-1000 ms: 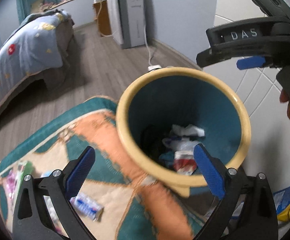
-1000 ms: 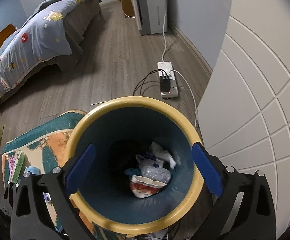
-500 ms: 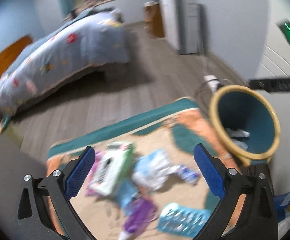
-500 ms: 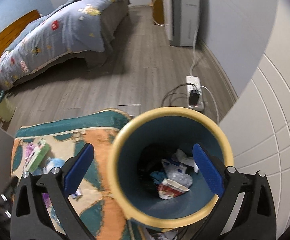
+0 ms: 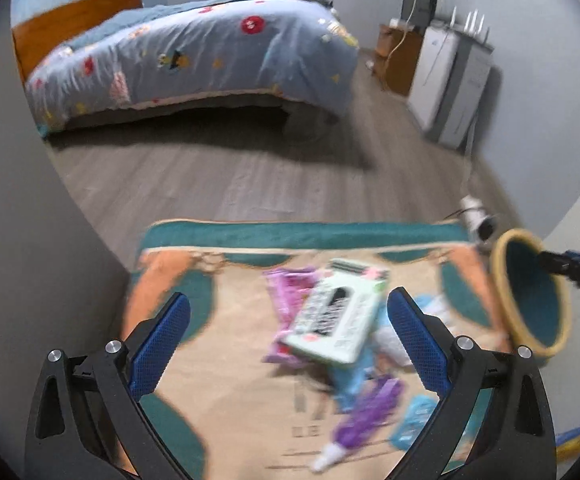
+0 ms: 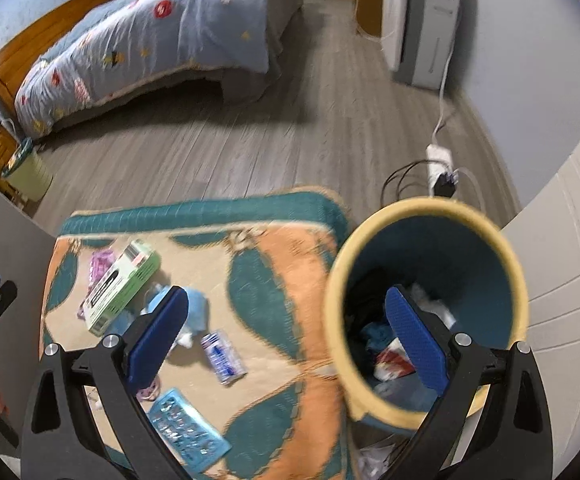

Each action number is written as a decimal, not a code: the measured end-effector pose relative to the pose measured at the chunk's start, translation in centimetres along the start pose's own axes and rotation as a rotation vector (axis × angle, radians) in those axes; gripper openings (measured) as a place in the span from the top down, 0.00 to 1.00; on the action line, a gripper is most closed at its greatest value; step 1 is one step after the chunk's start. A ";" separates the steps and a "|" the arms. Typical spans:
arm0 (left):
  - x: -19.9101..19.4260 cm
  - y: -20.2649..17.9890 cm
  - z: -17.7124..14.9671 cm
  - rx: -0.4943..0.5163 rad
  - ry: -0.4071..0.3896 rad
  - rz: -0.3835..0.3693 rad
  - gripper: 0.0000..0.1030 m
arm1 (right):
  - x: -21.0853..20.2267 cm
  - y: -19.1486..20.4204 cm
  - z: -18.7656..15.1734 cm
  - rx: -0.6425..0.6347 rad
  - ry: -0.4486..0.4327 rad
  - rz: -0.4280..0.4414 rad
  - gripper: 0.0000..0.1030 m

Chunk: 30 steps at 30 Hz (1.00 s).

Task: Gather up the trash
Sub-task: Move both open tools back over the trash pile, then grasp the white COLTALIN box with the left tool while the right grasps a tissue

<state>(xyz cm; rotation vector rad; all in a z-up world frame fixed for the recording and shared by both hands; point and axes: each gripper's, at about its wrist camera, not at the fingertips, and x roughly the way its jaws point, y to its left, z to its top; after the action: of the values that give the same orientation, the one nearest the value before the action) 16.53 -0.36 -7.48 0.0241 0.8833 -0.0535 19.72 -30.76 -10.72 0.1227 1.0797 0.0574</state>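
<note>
On the rug, the litter lay toward its left side: a green-and-white box on a pink wrapper, a blue-and-white packet nearer the middle, and a teal blister pack by the near edge. The left gripper hung above the box, jaws wide apart and empty. The right gripper, likewise spread and empty, straddled the yellow rim of the bin standing just off the rug's right edge, wrappers already inside. The step in hand looked like reaching for another piece. The next move probably called for lowering the left gripper over the box and closing across its narrow sides.
</note>
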 end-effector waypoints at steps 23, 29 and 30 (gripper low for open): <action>11.4 -4.4 -1.6 0.281 0.211 -0.235 0.05 | 8.0 5.8 -1.4 -0.031 0.159 -0.006 0.08; 13.5 -3.9 -1.7 0.275 0.264 -0.271 0.08 | 9.5 6.5 -1.7 -0.017 0.211 0.043 0.26; 13.8 -3.8 -1.7 0.281 0.266 -0.266 0.10 | 9.7 6.6 -1.8 -0.017 0.220 0.051 0.29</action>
<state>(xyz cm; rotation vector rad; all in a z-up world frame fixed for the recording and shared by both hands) 23.74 -4.60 -19.21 0.1798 1.1354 -0.4309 22.76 -23.05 -19.17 0.1307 1.2959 0.1279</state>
